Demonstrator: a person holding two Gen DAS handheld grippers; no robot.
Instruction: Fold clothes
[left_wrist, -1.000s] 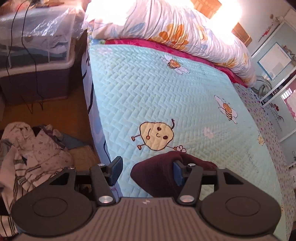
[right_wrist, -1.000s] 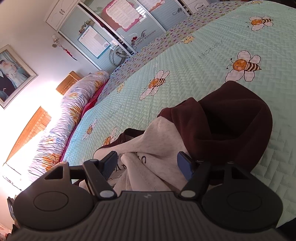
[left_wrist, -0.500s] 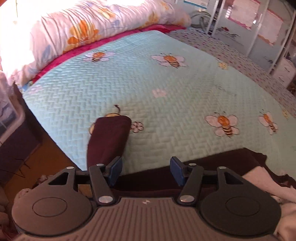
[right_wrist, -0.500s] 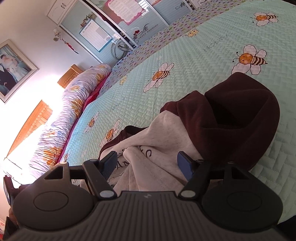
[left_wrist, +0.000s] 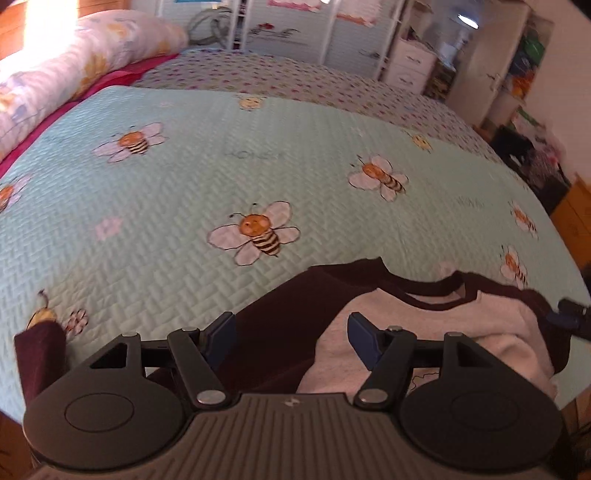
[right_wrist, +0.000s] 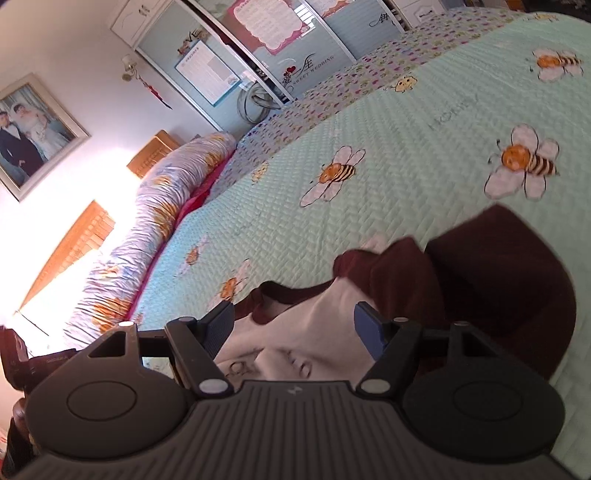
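I'm over the near edge of the bee-print bedspread (left_wrist: 221, 177), and the sweatshirt (left_wrist: 391, 325) lies rumpled on it right under both tools: grey body, maroon sleeves, neckline pointing away from me toward the middle of the bedspread. My left gripper (left_wrist: 291, 341) is spread wide, nothing between its blue pads, hanging over the seam where maroon shoulder meets grey chest. One maroon sleeve cuff (left_wrist: 40, 350) trails off to the left of the sweatshirt's body. My right gripper (right_wrist: 293, 330) is spread wide too, empty, over the crumpled grey front, with the other sleeve (right_wrist: 498, 280) bunched beyond it on the right. The garment's long axis runs toward me, so each gripper sits nearest its own shoulder.
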